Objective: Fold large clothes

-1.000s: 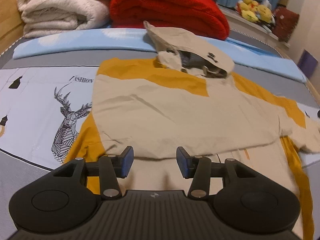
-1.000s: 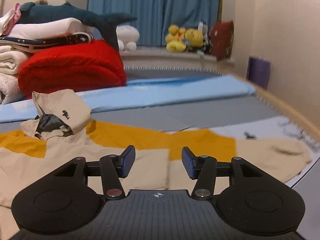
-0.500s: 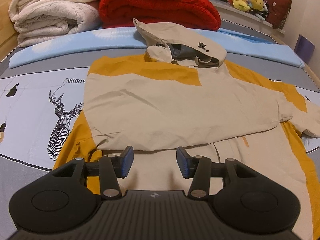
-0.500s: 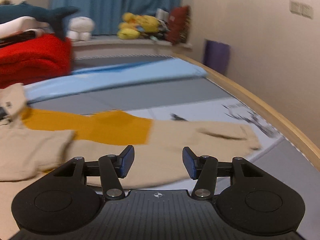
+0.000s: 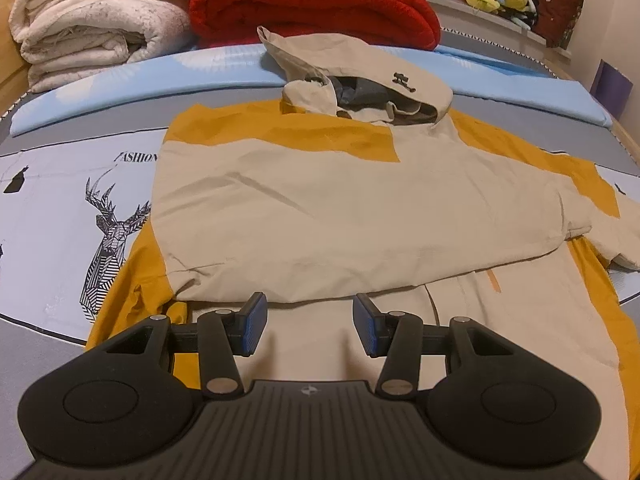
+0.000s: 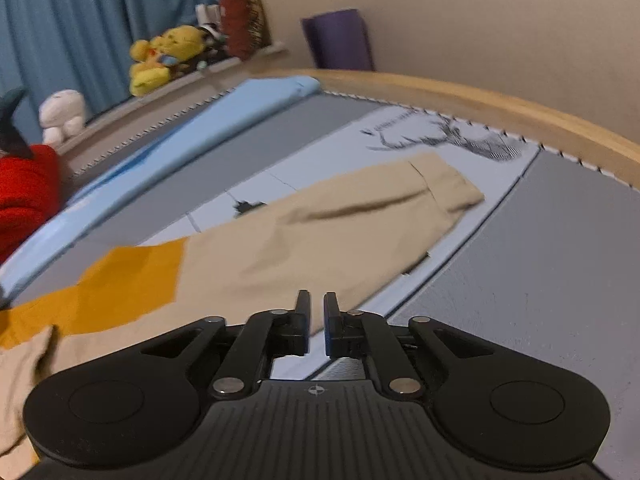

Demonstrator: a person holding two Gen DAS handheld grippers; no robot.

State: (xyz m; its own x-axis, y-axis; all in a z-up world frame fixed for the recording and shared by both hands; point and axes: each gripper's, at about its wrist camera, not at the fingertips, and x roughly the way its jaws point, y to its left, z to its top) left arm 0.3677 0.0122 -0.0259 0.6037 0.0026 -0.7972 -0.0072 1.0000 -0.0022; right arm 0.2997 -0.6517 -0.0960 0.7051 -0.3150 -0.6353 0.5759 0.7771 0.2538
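We have a large beige and mustard-yellow hooded jacket spread flat on the bed, which wears a grey and pale-blue sheet printed with a geometric deer, and one sleeve is already laid across the chest, so we judge the fold to be partway through, with the other sleeve next. Our left tongs hang spread just above the lower hem of the jacket, nothing between their blue pads, near the cloth but not pinching it. Our right tongs look out over the right sleeve, which lies stretched toward the wooden bed rail, its cuff well short of the rail. Their jaws have just been closing and now stand nearly together with a narrow slit between them; the sleeve edge lies just beyond the tips, but we cannot tell whether any cloth is caught, and nothing shows in the slit. We reckon the next move calls for a sure pinch on that sleeve, near the cuff or along its lower edge, and then a lift and a carry across the body to lie over the first sleeve. A folded red fleece blanket and cream blankets sit beyond the hood, clear of the work.
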